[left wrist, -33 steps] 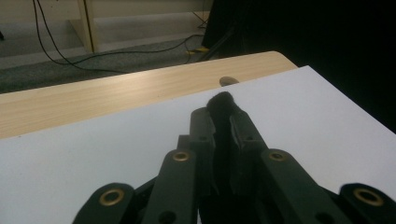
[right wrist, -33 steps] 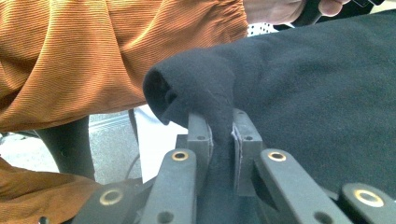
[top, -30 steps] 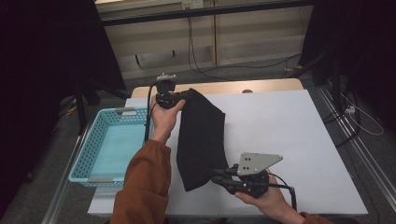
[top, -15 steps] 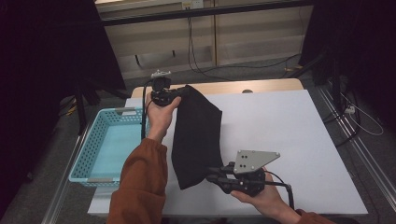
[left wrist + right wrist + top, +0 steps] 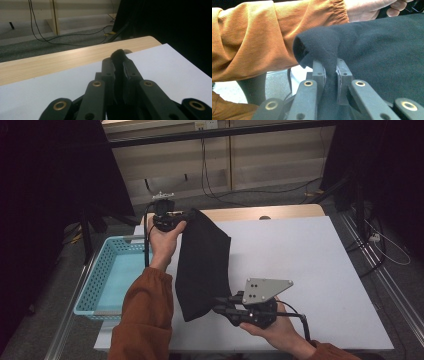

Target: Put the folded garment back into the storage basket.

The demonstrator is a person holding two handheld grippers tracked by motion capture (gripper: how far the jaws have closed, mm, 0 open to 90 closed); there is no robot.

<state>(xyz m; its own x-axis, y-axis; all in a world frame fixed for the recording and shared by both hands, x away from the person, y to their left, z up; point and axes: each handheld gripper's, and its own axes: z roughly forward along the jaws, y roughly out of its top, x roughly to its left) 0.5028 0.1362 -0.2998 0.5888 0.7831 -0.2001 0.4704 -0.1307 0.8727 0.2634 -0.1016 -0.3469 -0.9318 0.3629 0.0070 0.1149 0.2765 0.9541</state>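
The left tongs [image 5: 119, 65] rise from the bottom centre of the frame, their two black jaws pressed on a fold of black cloth [image 5: 119, 55] that bunches just above the tips. Beneath them the white sheet [image 5: 175, 72] covering the bench [image 5: 57, 61] spreads across the lower half, with a strip of pale wood edge running from the left side to the upper right. Beyond it, in the upper left, black cables [image 5: 45, 37] trail over the grey floor [image 5: 22, 48].
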